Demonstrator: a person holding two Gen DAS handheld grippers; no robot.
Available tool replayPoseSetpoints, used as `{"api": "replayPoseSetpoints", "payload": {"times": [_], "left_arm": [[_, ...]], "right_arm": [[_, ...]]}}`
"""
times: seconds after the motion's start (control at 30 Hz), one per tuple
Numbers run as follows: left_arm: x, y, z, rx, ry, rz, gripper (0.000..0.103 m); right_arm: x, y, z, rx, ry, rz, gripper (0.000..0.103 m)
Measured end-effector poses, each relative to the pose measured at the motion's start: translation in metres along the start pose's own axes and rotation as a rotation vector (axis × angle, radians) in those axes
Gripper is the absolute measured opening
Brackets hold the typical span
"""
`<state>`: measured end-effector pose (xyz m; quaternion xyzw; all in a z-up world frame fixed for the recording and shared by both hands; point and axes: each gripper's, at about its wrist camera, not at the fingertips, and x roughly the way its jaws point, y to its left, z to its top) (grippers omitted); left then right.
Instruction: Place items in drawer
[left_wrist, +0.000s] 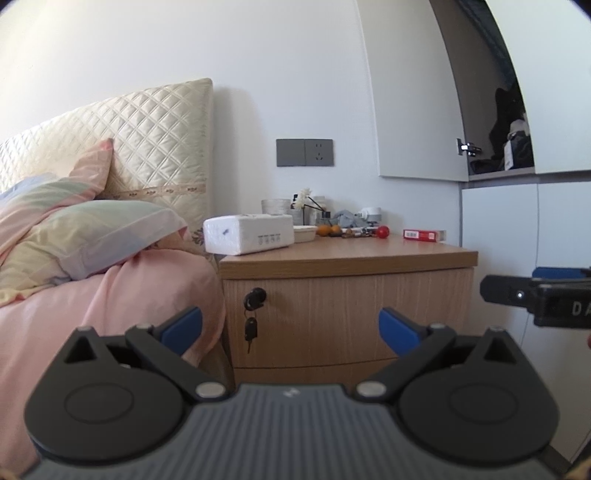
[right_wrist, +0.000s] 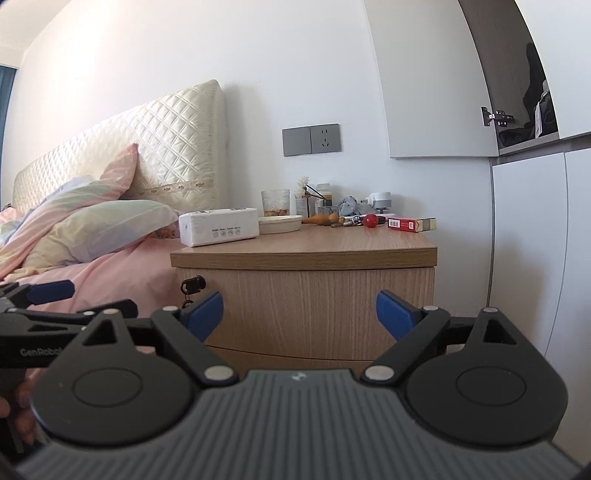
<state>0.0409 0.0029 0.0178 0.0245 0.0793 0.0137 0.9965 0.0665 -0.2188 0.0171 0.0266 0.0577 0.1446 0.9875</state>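
Note:
A wooden nightstand (left_wrist: 347, 254) (right_wrist: 303, 251) stands by the bed. Its top drawer (left_wrist: 347, 317) (right_wrist: 306, 310) is closed, with a key (left_wrist: 251, 328) hanging from its lock at the left. On top lie a white tissue pack (left_wrist: 248, 233) (right_wrist: 218, 226), a red box (left_wrist: 424, 235) (right_wrist: 410, 224), a red ball (left_wrist: 382, 232) (right_wrist: 371, 220), a cream dish (right_wrist: 280, 223), oranges (left_wrist: 328, 230), a glass (right_wrist: 275, 202) and small clutter. My left gripper (left_wrist: 291, 328) is open and empty, in front of the drawer. My right gripper (right_wrist: 300, 312) is open and empty, also facing the drawer.
A bed with pink sheet (left_wrist: 92, 317) (right_wrist: 110, 269) and pillows (left_wrist: 85, 236) lies to the left. A white wardrobe (left_wrist: 517, 236) (right_wrist: 535, 240) stands to the right. A grey wall socket (left_wrist: 305, 152) (right_wrist: 311, 139) is above the nightstand.

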Motion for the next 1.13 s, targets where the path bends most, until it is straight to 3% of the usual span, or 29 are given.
{"api": "replayPoseSetpoints", "payload": {"times": [0.53, 1.13], "left_arm": [[0.0043, 0.0011, -0.0064, -0.026, 0.051, -0.032, 0.103], [0.0025, -0.0042, -0.0089, -0.014, 0.057, -0.032, 0.103]], "right_arm": [[0.0042, 0.0023, -0.0031, -0.036, 0.019, -0.087, 0.092], [-0.0007, -0.0051, -0.0014, -0.011, 0.002, -0.08, 0.092]]}}
